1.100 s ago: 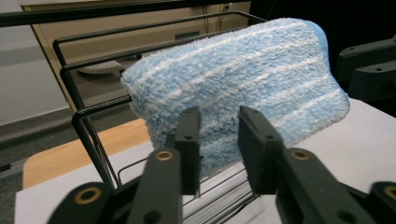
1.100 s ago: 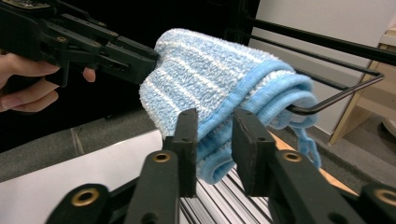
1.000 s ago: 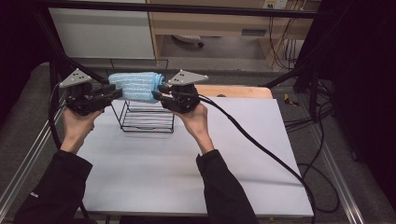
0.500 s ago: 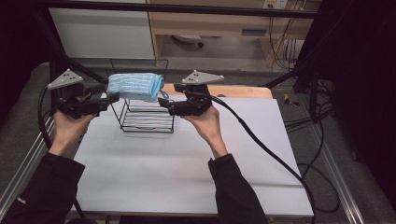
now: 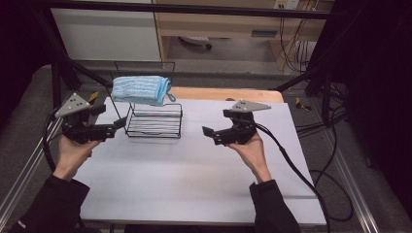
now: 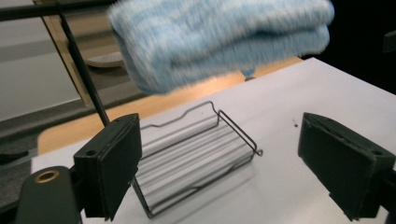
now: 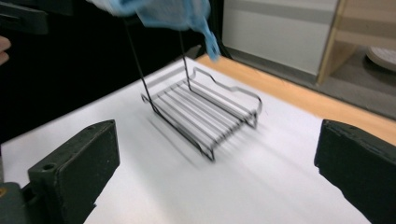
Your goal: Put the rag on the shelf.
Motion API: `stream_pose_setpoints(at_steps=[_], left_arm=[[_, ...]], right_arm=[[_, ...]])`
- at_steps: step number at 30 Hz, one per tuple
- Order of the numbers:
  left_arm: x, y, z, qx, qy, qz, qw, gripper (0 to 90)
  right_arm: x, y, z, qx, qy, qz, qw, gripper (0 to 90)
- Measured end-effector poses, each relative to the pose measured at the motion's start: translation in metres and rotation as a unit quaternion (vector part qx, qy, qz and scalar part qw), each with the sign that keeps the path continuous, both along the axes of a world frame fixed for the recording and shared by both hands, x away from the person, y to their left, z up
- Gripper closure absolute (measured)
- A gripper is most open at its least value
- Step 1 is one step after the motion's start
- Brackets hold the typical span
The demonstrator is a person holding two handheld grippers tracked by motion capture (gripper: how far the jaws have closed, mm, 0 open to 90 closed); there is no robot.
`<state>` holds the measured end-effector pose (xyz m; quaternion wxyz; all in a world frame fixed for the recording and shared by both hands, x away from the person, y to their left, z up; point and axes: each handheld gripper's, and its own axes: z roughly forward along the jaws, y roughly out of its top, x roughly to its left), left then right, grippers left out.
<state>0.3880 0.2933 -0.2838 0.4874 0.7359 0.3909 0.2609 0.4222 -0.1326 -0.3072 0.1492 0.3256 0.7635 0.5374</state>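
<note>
A folded light-blue towel (image 5: 141, 90) hangs over the top bar of a black wire rack (image 5: 154, 126) standing on the white table. My left gripper (image 5: 115, 127) is just left of the rack's base and my right gripper (image 5: 210, 134) is well to its right, both pointing inward. The jaws of both have just been opening and stand open with nothing between them. In the left gripper view the towel (image 6: 219, 37) sits above the rack's tray (image 6: 196, 154), beyond the left gripper (image 6: 224, 156). From the right gripper (image 7: 219, 156) I see the rack (image 7: 205, 116) with the towel (image 7: 159, 11) above.
The white table (image 5: 194, 189) has free surface in front of and to the right of the rack. A wooden board (image 5: 228, 93) lies along its far edge. A black cable (image 5: 291, 160) trails from the right gripper across the table. Dark frame posts flank the table.
Both grippers have let go of the towel, opened, and moved outward and down, the right one farther. The towel now rests on the rack's top bar.
</note>
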Motion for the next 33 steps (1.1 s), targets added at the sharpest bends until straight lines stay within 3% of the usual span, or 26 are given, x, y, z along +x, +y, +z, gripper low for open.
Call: stream_pose_setpoints(at_steps=[2, 11, 17, 21, 27, 30, 33], left_arm=[[-0.003, -0.002, -0.014, 0.001, -0.002, -0.003, 1.0, 12.3], [-0.009, -0.01, -0.073, -0.01, 0.036, -0.027, 0.9989, 12.3], [-0.008, -0.016, -0.104, 0.004, 0.063, -0.047, 0.9969, 12.3], [-0.009, -0.022, -0.119, 0.029, 0.078, -0.061, 0.9947, 12.3], [-0.011, -0.025, -0.137, 0.037, 0.098, -0.074, 0.9917, 12.3], [-0.012, -0.025, -0.144, 0.054, 0.103, -0.075, 0.9904, 12.3], [-0.013, -0.022, -0.147, 0.049, 0.109, -0.073, 0.9902, 12.3]], right_arm=[[-0.005, -0.015, -0.011, -0.005, 0.001, -0.009, 0.9999, 0.3], [-0.026, -0.075, -0.053, 0.007, 0.025, -0.044, 0.9987, 0.3], [-0.041, -0.104, -0.083, 0.01, 0.04, -0.054, 0.9977, 0.4], [-0.05, -0.117, -0.101, 0.001, 0.052, -0.058, 0.9969, 0.3], [-0.06, -0.131, -0.12, 0.002, 0.06, -0.06, 0.9964, 0.4], [-0.063, -0.134, -0.126, -0.007, 0.065, -0.06, 0.996, 0.4], [-0.064, -0.134, -0.127, -0.008, 0.068, -0.058, 0.996, 0.4]])
